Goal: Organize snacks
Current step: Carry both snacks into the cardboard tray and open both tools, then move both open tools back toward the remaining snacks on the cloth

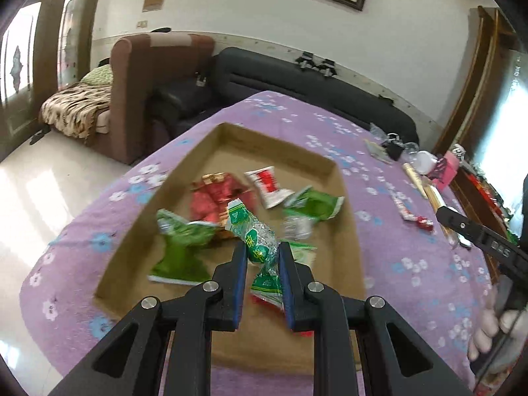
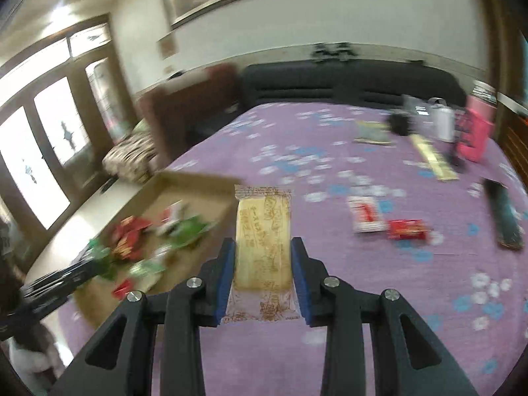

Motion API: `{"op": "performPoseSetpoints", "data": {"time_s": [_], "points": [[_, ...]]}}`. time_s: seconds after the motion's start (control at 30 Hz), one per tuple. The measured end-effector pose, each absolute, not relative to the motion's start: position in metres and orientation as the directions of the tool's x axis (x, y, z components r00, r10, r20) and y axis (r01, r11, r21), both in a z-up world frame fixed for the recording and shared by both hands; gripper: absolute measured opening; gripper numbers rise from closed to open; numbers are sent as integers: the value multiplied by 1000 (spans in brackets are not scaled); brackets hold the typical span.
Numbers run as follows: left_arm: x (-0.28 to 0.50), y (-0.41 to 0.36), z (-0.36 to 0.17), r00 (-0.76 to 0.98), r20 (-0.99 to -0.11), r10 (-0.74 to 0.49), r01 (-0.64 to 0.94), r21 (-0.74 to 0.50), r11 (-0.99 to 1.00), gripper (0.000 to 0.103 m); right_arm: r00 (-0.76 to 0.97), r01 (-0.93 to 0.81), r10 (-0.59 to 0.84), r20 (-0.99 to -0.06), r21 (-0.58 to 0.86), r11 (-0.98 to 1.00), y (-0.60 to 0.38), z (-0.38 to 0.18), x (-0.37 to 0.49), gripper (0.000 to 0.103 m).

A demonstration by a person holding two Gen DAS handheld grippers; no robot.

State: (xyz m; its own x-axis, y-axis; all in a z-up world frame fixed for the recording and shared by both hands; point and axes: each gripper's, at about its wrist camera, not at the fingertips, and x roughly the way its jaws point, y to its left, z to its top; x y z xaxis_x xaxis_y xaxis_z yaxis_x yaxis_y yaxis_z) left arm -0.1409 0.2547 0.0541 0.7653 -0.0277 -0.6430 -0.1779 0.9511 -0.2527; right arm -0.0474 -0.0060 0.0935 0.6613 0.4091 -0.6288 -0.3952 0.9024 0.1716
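My left gripper (image 1: 262,247) is shut on a green-and-clear snack wrapper (image 1: 255,234), held over the near part of a shallow cardboard box (image 1: 346,204). Inside the box lie several packets: green ones (image 1: 181,247), a red one (image 1: 214,201) and a white-and-red one (image 1: 269,184). My right gripper (image 2: 263,247) is shut on a long tan biscuit packet (image 2: 264,247), held above the purple cloth just right of the same box (image 2: 194,181). A white-and-red packet (image 2: 366,217) and a small red packet (image 2: 407,229) lie loose on the cloth to the right.
The purple flowered cloth (image 2: 330,151) covers the table. At its far right stand a pink box (image 2: 475,132), a white container (image 2: 442,122), a black item (image 2: 399,123) and a long tan packet (image 2: 432,158). A dark remote-like bar (image 2: 505,217) lies near the right edge. Sofas stand behind.
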Motion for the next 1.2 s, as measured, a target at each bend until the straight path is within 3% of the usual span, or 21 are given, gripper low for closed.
{"op": "performPoseSetpoints", "data": {"time_s": [0.33, 0.4, 0.47, 0.6, 0.73, 0.97, 1.2], "points": [[-143, 284, 39, 761, -649, -6, -223, -270, 937, 19, 502, -550, 498, -707, 183, 815, 107, 65, -65, 33], [-143, 287, 38, 764, -645, -15, -222, -284, 933, 23, 488, -558, 497, -718, 182, 810, 116, 59, -65, 33], [-145, 289, 39, 769, -639, -15, -223, -291, 930, 33, 477, -560, 491, -729, 179, 809, 124, 52, -64, 33], [-149, 288, 47, 787, -617, -19, -209, -296, 932, 36, 473, -548, 465, -748, 164, 821, 131, 42, -63, 33], [-156, 284, 58, 807, -591, -2, -202, -279, 939, 48, 490, -532, 444, -750, 146, 834, 127, 40, -65, 34], [-164, 272, 73, 824, -565, 25, -194, -241, 951, 57, 525, -517, 465, -712, 167, 840, 107, 56, -74, 40], [-169, 241, 86, 824, -560, 88, -188, -123, 974, 62, 565, -475, 455, -689, 179, 862, 71, 65, -80, 45]]}}
